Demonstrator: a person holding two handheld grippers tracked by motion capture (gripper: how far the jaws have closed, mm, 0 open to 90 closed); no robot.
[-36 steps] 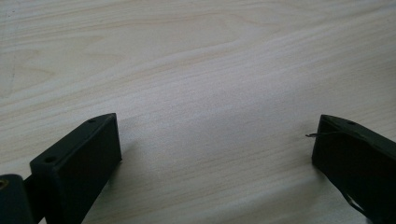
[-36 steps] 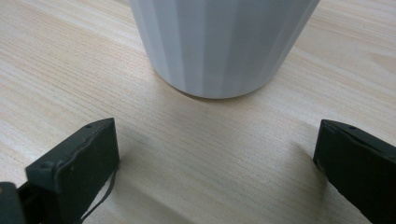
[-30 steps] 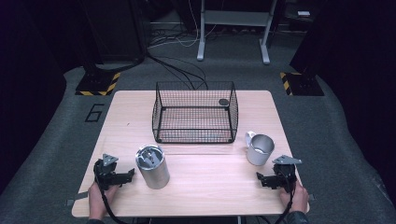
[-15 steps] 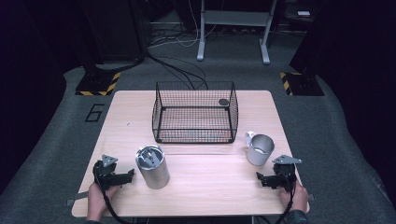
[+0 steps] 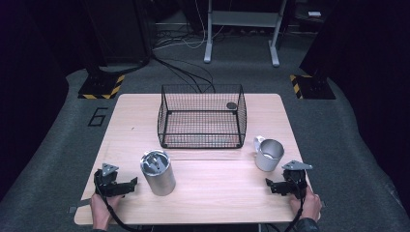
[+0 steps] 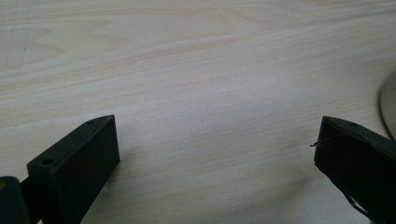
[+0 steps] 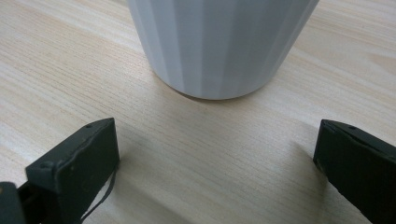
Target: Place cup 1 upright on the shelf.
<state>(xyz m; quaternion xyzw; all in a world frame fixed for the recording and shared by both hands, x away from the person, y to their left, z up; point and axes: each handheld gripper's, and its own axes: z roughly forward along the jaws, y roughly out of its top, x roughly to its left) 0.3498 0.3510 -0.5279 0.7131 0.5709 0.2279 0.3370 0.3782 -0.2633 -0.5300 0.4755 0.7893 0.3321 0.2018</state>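
Observation:
A steel canister (image 5: pixel 157 173) with an open top stands at the table's front left. A metal mug (image 5: pixel 269 154), handle to its left, stands at the front right. My left gripper (image 5: pixel 128 184) rests on the table just left of the canister, jaws wide open over bare wood (image 6: pixel 217 140); a sliver of the canister's base (image 6: pixel 388 106) shows at the right edge of the left gripper view. My right gripper (image 5: pixel 271 186) lies just in front of the mug, open. In the right gripper view (image 7: pixel 217 140) the mug's pale body (image 7: pixel 219 46) stands close ahead, untouched.
A black wire basket (image 5: pixel 201 131) sits at the table's back middle, with a small dark round thing (image 5: pixel 231 105) at its far right corner. A hand holds each gripper at the front edge of the table (image 5: pixel 217 193). Beyond lie dark floor and cables.

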